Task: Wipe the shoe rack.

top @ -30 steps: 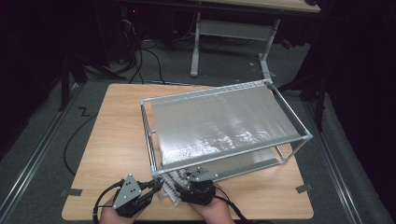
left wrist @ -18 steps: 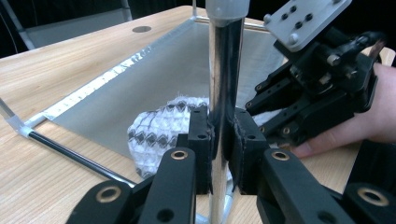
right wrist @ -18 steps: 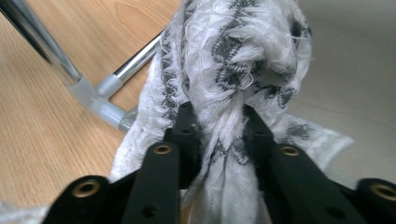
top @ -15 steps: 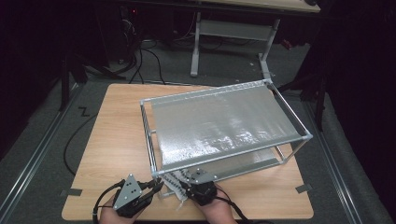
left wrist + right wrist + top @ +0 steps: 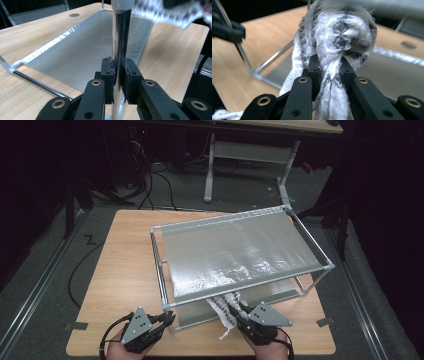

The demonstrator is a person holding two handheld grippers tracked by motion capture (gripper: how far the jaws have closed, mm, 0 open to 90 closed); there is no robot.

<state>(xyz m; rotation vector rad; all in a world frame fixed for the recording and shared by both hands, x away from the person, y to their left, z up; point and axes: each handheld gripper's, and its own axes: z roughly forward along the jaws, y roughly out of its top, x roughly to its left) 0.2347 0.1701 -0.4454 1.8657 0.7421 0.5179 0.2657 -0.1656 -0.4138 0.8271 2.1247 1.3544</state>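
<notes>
a light wooden desk (image 5: 125, 270) stands on grey carpet in a dark room, with a second grey-legged table (image 5: 240, 150) and loose cables (image 5: 150, 185) behind it. on the desk sits a two-tier metal rack (image 5: 240, 255) with silvery sheet shelves, taking up most of the right half. the left hand-held gripper (image 5: 161, 320) is clenched on the rack's near-left corner post (image 5: 120, 50). the right hand-held gripper (image 5: 234, 312), whose jaws have just been closing, grasps a white and grey knitted cloth (image 5: 337, 42) at the rack's near edge, between the two shelves. the top shelf hides how far the cloth reaches underneath. the cloth blocks much of the right gripper view, and the background there is blurred.
</notes>
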